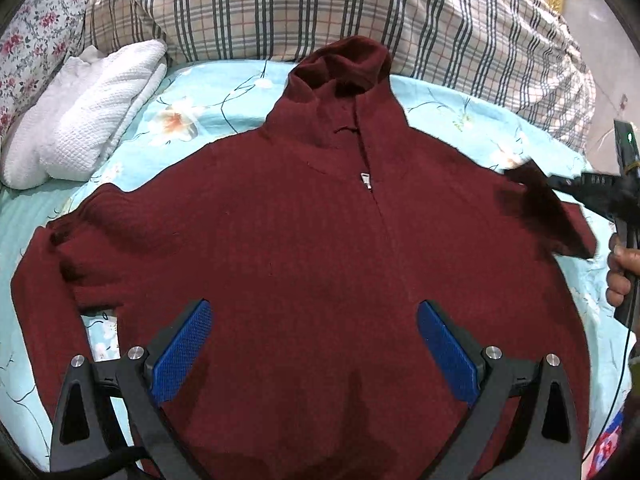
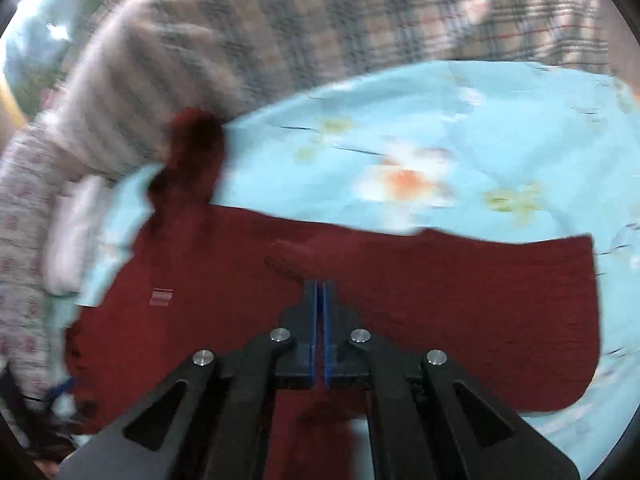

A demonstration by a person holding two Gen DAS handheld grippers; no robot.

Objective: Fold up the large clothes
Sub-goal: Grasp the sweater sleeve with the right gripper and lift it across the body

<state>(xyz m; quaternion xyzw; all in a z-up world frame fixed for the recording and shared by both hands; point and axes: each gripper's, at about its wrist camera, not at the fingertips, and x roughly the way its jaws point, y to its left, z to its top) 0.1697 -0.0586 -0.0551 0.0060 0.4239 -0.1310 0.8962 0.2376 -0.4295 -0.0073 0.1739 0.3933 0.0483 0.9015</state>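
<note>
The maroon sweater [image 1: 320, 240] lies spread front-up on the bed [image 1: 208, 92], collar toward the plaid blanket [image 1: 360, 8]. The right tool [image 2: 320, 292], fingers together, pinches a fold of its sleeve [image 1: 536, 204]; the left tool [image 1: 314, 344] hangs over the hem, fingers apart. A thin pinch could slip and drop the sleeve crooked. Bare sheet borders both sides; the white towel [image 1: 88, 112] crowds the left.
</note>
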